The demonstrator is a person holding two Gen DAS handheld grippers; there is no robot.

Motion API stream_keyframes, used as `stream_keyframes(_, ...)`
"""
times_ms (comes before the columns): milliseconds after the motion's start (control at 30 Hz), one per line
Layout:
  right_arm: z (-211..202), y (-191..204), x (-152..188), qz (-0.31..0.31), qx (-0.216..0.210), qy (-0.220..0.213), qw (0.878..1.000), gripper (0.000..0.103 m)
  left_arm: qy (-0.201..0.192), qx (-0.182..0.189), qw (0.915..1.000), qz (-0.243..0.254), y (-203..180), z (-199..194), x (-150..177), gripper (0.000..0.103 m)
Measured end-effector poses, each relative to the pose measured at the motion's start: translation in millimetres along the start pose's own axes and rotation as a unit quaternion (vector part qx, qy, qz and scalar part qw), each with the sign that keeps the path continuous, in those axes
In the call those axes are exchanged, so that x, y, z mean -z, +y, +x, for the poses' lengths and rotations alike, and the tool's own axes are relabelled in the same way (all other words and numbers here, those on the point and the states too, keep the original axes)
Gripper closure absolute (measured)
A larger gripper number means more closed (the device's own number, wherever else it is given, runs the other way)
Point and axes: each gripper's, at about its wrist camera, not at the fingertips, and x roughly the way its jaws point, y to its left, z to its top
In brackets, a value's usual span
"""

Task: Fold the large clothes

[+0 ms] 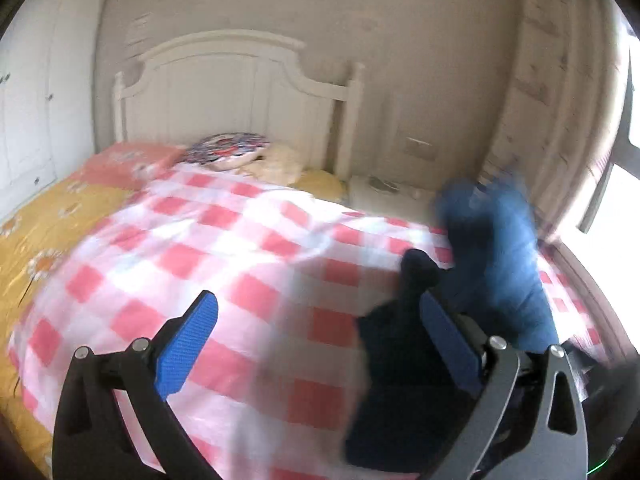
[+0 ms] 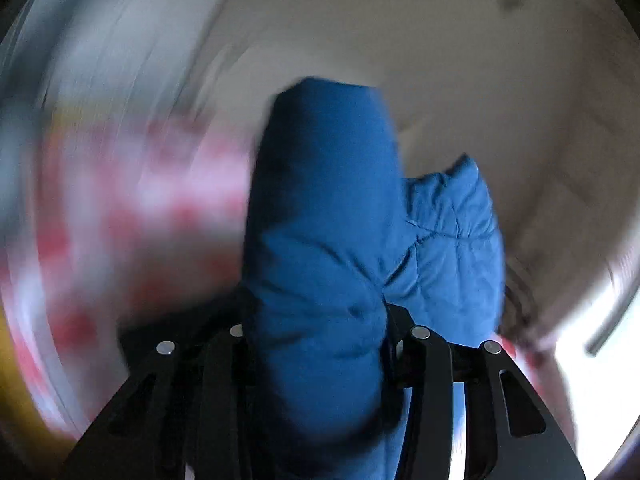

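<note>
You are looking at one bed [image 1: 48, 216] with one white headboard [image 1: 232, 92], and one pink-and-white checked cover [image 1: 224, 256] is lying across it. Two pillows are sitting at the head: one pink [image 1: 132, 160], one patterned and round [image 1: 228, 152]. One blue padded jacket [image 2: 320, 240] is showing. You are holding two grippers, the left gripper [image 1: 320, 328] and the right gripper [image 2: 320, 344], each carrying two fingers.
</note>
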Motion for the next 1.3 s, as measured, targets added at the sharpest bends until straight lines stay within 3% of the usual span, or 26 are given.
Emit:
stream_keyframes(67, 18.5, 46.1, 7.3, -0.096, 0.074, 0.004, 0.993, 0.044, 0.014, 0.001, 0.9999, 0.006, 4.5, 0.1, 0.7, 0.003)
stream_keyframes(167, 16.7, 30.9, 11.4, -0.057, 0.046, 0.003, 0.997, 0.044, 0.037, 0.023, 0.9985, 0.032, -7.7, 13.9, 2.5, 0.002)
stream_keyframes(333, 1.7, 30.6, 28.8, -0.083, 0.048, -0.032, 0.995, 0.047, 0.051, 0.085, 0.9919, 0.08, -61.6, 41.6, -15.5, 0.002)
stream_keyframes(400, -0.1, 34.0, 26.0, -0.088, 0.051, -0.044, 0.994, 0.047, 0.051, 0.106, 0.9874, 0.106, -90.9, 52.7, -28.9, 0.002)
stream_keyframes(500, 1.1, 33.7, 30.3, -0.098, 0.058, -0.053, 0.992, 0.047, 0.086, 0.149, 0.9739, 0.149, -136.8, 85.0, -48.0, 0.002)
stream_keyframes(600, -4.4, 31.0, 38.4, -0.108, 0.052, -0.065, 0.991, 0.047, 0.118, 0.124, 0.9675, 0.186, -172.6, 128.9, -51.1, 0.002)
stream_keyframes(667, -9.0, 28.4, 49.9, -0.12, 0.046, -0.078, 0.989, 0.047, 0.138, 0.084, 0.9615, 0.222, -188.0, 164.0, -39.1, 0.002)
stream_keyframes(733, -14.9, 26.8, 54.7, -0.132, 0.041, -0.093, 0.986, 0.047, 0.196, 0.063, 0.9513, 0.23, -189.0, 206.0, -10.8, 0.002)
stream_keyframes(767, -16.0, 24.7, 60.4, -0.142, 0.041, -0.102, 0.984, 0.047, 0.204, 0.07, 0.9505, 0.223, -184.0, 218.0, 3.0, 0.002)
stream_keyframes(833, -15.5, 21.6, 68.6, -0.157, 0.04, -0.109, 0.981, 0.047, 0.186, 0.099, 0.9614, 0.177, -168.5, 223.5, 20.5, 0.002)
stream_keyframes(933, -20.6, 17.2, 80.1, -0.181, 0.033, -0.121, 0.975, 0.047, 0.18, 0.089, 0.9707, 0.131, -151.6, 214.9, 29.6, 0.002)
stream_keyframes(1033, -33.1, 3.2, 91.9, -0.184, 0.006, -0.126, 0.975, 0.046, 0.173, 0.059, 0.9751, 0.126, -150.1, 204.2, 34.5, 0.002)
stream_keyframes(1133, -53.8, -33.3, 101.2, -0.113, -0.063, -0.122, 0.984, 0.045, 0.173, 0.048, 0.9744, 0.135, -154.9, 202.8, 34.2, 0.002)
stream_keyframes(1200, -61.7, -56.8, 108.2, -0.071, -0.101, -0.128, 0.984, 0.044, 0.176, 0.047, 0.9738, 0.136, -155.6, 202.2, 32.6, 0.002)
stream_keyframes(1300, -83.9, -103.9, 125.5, 0.036, -0.223, -0.158, 0.961, 0.042, 0.165, 0.041, 0.9762, 0.134, -154.9, 197.1, 33.0, 0.002)
